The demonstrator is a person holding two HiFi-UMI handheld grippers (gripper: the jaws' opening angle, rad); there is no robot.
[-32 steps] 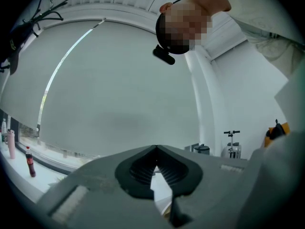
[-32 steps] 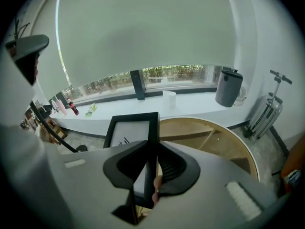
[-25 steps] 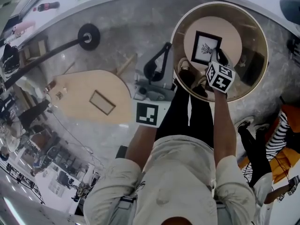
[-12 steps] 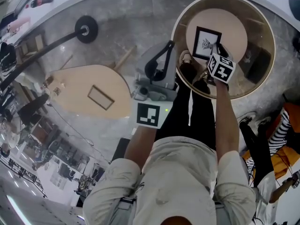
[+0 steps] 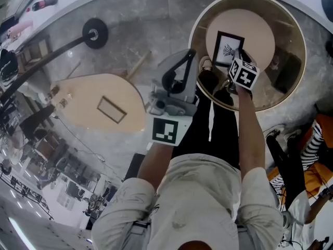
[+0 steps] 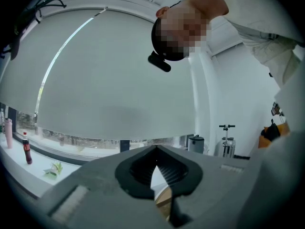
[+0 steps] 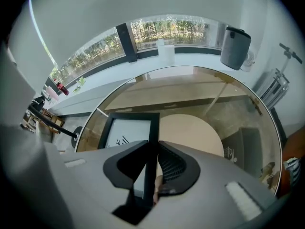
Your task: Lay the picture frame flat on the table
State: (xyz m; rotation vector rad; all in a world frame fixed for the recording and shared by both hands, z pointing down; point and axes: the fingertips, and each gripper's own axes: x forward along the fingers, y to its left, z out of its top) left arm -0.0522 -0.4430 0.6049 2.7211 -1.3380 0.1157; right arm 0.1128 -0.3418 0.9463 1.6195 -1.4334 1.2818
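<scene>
The black picture frame (image 5: 227,48) with a white print shows its face upward over the round glass table (image 5: 197,20). My right gripper (image 5: 240,57) is shut on its right edge. In the right gripper view the frame (image 7: 125,130) runs edge-on between the jaws of the right gripper (image 7: 153,150). I cannot tell whether the frame rests on the glass. My left gripper (image 5: 186,54) hangs near my body, left of the table. It holds nothing and points up at a window blind, and the left gripper (image 6: 155,150) has its tips together.
Under the glass sits a round wooden shelf (image 5: 260,30). My shoes (image 5: 206,65) are at the table's near rim. A drop-shaped wooden table (image 5: 83,100) with a flat frame (image 5: 110,109) stands to the left. A black lamp base (image 5: 93,34) is behind it. A seated person (image 5: 312,145) is at the right.
My right gripper and the frame have shifted slightly farther over the table. The grip is unchanged. The left gripper has hardly moved.
</scene>
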